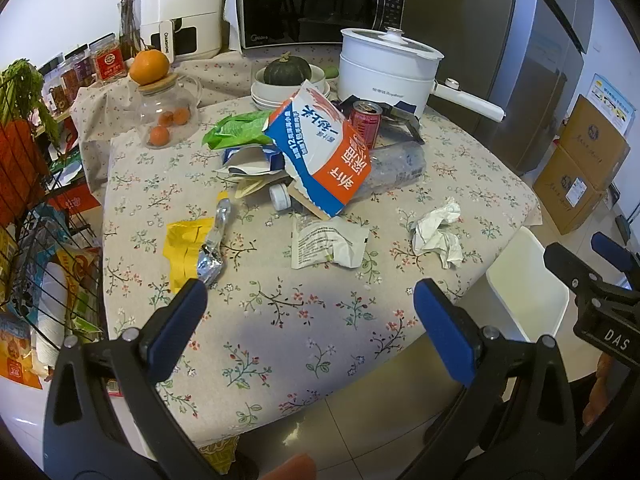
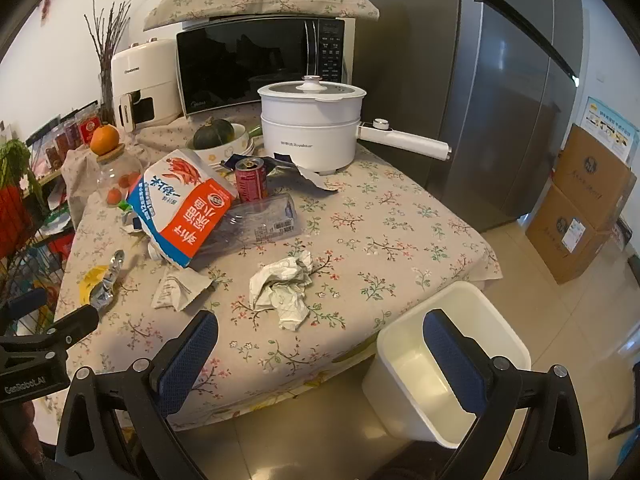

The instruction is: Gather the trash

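Left tongs: spread apart, nothing between them, hanging over the near bare stretch of the bench; the handle runs off the bottom of the view.
Right tongs: spread apart too, empty, one pad over the bench corner, the other over the bin.
Bin: white, open-topped, on the floor just beside the near right corner of the bench; nothing shows inside, though the far pad hides part of it.
Bench: covered by a flowered cloth that hangs over the near edge; the near strip lies bare, the far half is crowded.
Nearest trash: a crumpled tissue toward the right, a flat white wrapper in the middle, a yellow wrapper with a silver foil piece lying on it at the left.
Middle heap: a big blue and orange bag leans on a squashed clear bottle; a red can stands upright just behind. A green packet and some papers are half buried beneath the bag, hard to sort out.
Far side: a white pot with a long handle, a bowl holding a dark squash, a glass jar with an orange on its lid.
Back: microwave, grey fridge.
Left edge: a wire rack of packets close against the bench, cut off by the view.
Right: open tiled floor, then cardboard boxes by the wall.
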`<state>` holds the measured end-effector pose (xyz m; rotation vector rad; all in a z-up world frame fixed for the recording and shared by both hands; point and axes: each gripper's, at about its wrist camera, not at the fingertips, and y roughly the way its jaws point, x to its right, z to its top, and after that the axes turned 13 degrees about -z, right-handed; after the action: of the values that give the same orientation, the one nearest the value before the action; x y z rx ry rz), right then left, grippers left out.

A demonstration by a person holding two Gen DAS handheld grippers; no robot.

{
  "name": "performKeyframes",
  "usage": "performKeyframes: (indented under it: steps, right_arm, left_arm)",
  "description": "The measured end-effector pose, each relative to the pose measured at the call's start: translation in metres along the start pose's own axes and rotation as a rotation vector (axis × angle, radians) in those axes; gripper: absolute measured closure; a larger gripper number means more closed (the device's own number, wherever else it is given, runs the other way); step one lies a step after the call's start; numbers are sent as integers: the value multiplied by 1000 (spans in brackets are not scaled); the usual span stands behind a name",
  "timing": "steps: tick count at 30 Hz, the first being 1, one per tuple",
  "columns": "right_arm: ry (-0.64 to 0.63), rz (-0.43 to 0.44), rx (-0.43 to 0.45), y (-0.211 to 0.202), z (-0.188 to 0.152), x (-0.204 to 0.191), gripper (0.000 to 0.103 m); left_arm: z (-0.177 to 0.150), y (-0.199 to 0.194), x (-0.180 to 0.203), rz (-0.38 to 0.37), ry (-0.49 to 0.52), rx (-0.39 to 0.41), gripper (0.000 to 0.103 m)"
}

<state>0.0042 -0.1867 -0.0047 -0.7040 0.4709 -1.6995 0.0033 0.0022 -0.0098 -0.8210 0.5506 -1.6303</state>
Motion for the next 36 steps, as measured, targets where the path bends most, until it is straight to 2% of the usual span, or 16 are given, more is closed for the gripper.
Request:
performKeyframes:
  steps: [36]
  right_arm:
    - [10, 11, -3, 0, 2, 2, 0]
  left_arm:
    - [4, -2, -6, 17, -9, 11, 0]
